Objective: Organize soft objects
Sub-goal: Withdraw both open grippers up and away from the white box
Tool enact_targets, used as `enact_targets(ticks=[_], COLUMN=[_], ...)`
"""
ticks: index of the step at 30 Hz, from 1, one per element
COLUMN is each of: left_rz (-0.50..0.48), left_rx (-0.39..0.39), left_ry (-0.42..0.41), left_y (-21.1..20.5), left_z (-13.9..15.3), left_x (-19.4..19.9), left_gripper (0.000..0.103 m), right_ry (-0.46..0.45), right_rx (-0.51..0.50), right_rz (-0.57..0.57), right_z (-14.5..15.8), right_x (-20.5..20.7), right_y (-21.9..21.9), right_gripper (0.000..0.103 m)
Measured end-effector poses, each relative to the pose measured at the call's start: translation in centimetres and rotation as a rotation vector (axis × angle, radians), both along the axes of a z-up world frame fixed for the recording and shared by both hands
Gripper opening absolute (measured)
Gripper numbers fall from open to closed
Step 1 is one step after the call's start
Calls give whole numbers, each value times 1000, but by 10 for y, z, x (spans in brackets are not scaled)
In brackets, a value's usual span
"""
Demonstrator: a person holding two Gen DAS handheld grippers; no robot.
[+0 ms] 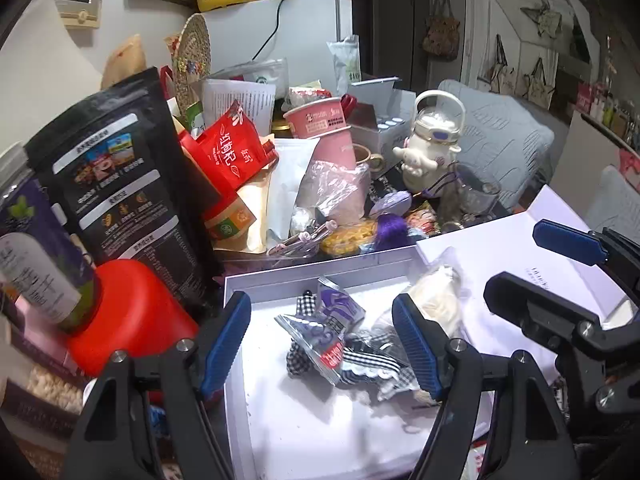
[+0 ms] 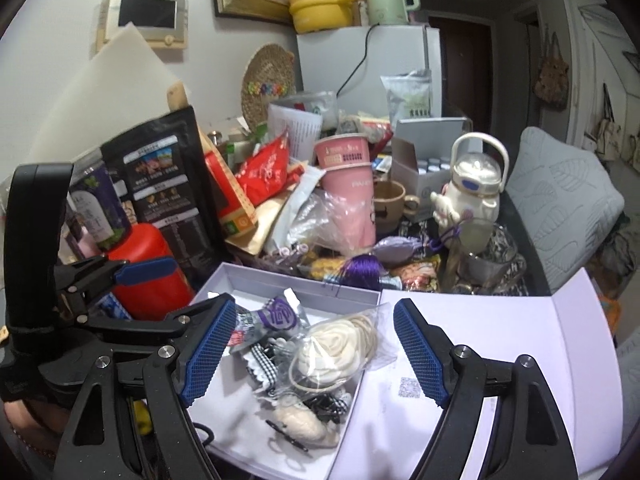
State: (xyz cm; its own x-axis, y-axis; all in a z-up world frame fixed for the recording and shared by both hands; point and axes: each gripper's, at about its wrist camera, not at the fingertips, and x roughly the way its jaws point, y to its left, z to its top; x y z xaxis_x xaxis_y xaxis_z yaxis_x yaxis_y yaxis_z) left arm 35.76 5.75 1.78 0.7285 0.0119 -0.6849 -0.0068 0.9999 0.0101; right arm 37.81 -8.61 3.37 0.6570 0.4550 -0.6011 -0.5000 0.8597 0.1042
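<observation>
Both of my tools are empty: left hand-held gripper (image 1: 322, 334) gapes wide over the white box (image 1: 236, 360), right hand-held gripper (image 2: 314, 350) likewise. Risk now: a careless dip could snag the bagged cream rope bundle (image 2: 340, 346) on a pad and drag it over the rim, or bump the red container (image 1: 132, 316) at nine o'clock. Checked fabric pieces (image 1: 372, 360) and the purple snack packet (image 1: 338, 304) lie between the left pads, toward twelve.
</observation>
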Motion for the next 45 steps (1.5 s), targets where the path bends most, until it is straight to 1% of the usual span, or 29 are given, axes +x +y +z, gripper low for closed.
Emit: enact_targets(ticks=[2,6,8,12,17,20,26,28,29,30,31,39,41,43,45], left_rz=[1,5,-8,-21,-33,-49,-62,-64,-63,-61,-58,-76,-90,-99,-103], left_rx=[-14,-5,-7,-20,-17,-28,-26,-28,-28,-28,-27,-31,-46,-54,-57], left_ry=[-13,-51,-61,-95,-149,-173,-213,-225,-232,-236,-240,-259,-276,-276,-271], left_y=[1,-2,-4,-7,-16,-18,-20,-19,-19,-19,-18,-18,-19,-20,-20], left_z=[7,21,29,45,67,77,90,93,94,94,94,91,87,83,77], left_x=[-8,-26,-35,-55,-89,-110,-149,-164,-170,-175,-182,-233,-246,-256,-264], left_gripper=[73,73,73,73,73,73,73,73,75,81,82,82,82,86,98], right_ry=[-20,-56,-73,-113,-170,-203,-224,-231,-235,-239,-242,-234,-225,-215,-210], right_rx=[18,34,43,53,59,67,73,70,70,69,68,59,56,49,50], right_rz=[8,20,21,-19,-14,-18,-39,-51,-55,-58,-63,-85,-89,-100,-115], right_z=[8,21,27,40,61,73,88,91,92,92,92,84,79,74,68], right_x=[-8,-23,-32,-52,-86,-108,-149,-162,-169,-176,-183,-238,-251,-262,-273], right_y=[-2,-5,-8,-15,-22,-25,-32,-34,-35,-36,-37,-43,-45,-47,-50], right_gripper=[82,83,83,85,87,88,88,88,88,89,89,89,90,93,94])
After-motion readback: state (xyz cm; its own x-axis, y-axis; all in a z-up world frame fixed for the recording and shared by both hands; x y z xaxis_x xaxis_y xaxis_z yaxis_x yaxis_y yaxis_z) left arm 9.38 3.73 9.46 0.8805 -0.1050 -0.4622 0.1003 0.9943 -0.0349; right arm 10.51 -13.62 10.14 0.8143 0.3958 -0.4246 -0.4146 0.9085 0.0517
